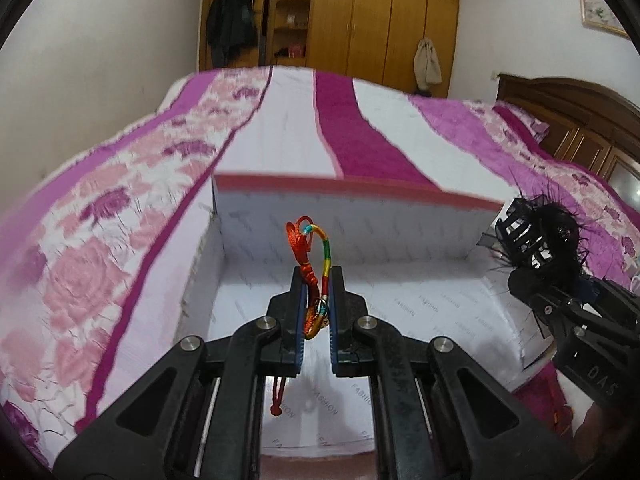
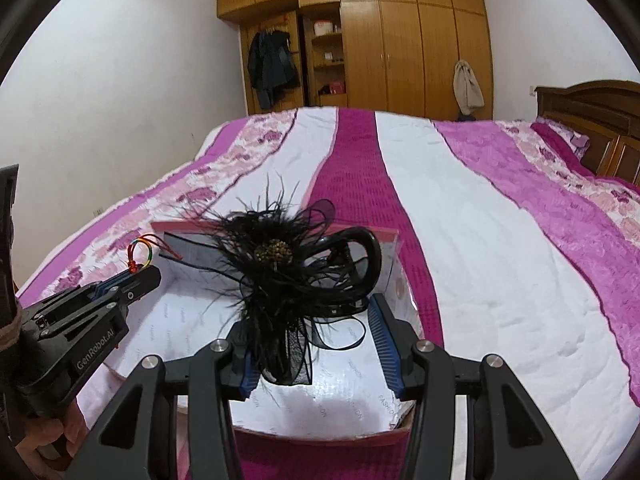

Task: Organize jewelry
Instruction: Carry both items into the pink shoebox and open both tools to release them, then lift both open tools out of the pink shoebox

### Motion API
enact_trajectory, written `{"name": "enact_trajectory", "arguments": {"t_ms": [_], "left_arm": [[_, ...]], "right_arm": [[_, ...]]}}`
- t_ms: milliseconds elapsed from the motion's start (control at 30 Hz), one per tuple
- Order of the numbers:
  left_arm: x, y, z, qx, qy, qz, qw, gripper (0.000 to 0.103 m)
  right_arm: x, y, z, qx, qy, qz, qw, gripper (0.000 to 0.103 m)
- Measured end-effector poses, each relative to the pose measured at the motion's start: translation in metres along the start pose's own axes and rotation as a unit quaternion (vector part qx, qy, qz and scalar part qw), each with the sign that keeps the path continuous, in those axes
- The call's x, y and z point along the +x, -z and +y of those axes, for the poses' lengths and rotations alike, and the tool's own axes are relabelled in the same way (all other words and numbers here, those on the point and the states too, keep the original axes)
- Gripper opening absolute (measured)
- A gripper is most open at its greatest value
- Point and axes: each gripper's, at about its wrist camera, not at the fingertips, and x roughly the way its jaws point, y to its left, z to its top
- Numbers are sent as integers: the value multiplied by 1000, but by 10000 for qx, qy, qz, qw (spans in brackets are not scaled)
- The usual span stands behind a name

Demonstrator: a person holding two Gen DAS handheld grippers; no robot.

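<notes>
My left gripper (image 1: 316, 280) is shut on a rainbow cord bracelet (image 1: 318, 252) with red tassel ends, held above the open white-lined box (image 1: 360, 216) on the bed. In the right wrist view the left gripper (image 2: 138, 274) is at the box's left side with the bracelet (image 2: 141, 254) sticking up. My right gripper (image 2: 310, 316) holds a black feather hair clip (image 2: 280, 264) with a beaded centre over the box (image 2: 352, 392). The clip also shows in the left wrist view (image 1: 536, 232), with the right gripper (image 1: 520, 276) at the box's right edge.
The box has a pink rim and lies on a bed with a pink, magenta and white striped cover (image 2: 460, 220). A wooden headboard (image 2: 592, 120) is at right. A wooden wardrobe (image 2: 380, 40) stands beyond the bed.
</notes>
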Motion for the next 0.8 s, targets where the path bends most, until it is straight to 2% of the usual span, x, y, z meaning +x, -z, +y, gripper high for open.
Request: {"name": "enact_trajectory", "arguments": {"t_ms": [167, 333, 433, 500, 600, 800], "left_arm": [[15, 9, 1, -83, -19, 416, 9991, 2], [18, 12, 0, -156, -78, 614, 9980, 4], [21, 12, 2, -203, -143, 688, 9973, 15], [20, 11, 3, -235, -139, 725, 9970, 28], [19, 10, 1, -225, -63, 760, 9968, 34], [6, 8, 0, -245, 43, 725, 9971, 40]], "right_arm": [[20, 6, -6, 105, -8, 277, 9996, 51], [33, 12, -10, 150, 60, 504, 9986, 52], [38, 13, -13, 253, 58, 620, 9977, 54], [40, 15, -15, 325, 28, 717, 9969, 60], [41, 16, -16, 378, 10, 738, 9966, 68], [29, 11, -13, 334, -29, 615, 9975, 73]]}}
